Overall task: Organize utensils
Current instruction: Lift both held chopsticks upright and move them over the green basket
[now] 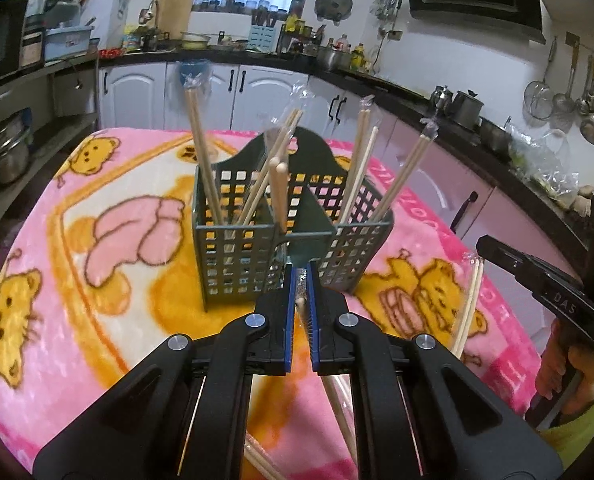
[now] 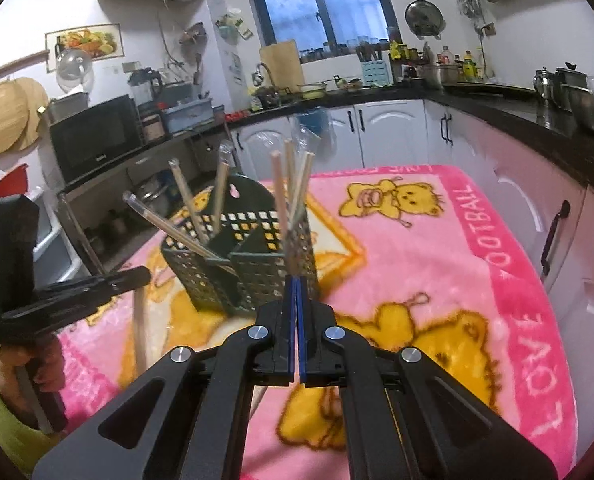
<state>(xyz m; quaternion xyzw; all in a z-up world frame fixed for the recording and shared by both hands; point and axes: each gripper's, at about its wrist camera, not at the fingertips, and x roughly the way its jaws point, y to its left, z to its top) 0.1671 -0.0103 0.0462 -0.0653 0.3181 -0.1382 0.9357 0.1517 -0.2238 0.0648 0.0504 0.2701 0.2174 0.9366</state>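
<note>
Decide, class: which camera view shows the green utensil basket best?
The left wrist view: the basket faces the camera, both front compartments and their chopsticks plain. In the right wrist view the basket sits at an angle, partly behind the right gripper.

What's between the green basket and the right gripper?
In the left wrist view, only bare pink blanket lies between the green basket and the right gripper, which holds wrapped chopsticks.

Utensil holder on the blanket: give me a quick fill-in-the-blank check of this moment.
1. The dark green utensil holder stands on a ____ cartoon blanket.
2. Wrapped ____ stick up out of the holder.
3. The left gripper is shut on a wrapped pair of ____.
4. The right gripper is ____.

Missing words: pink; chopsticks; chopsticks; shut
</note>
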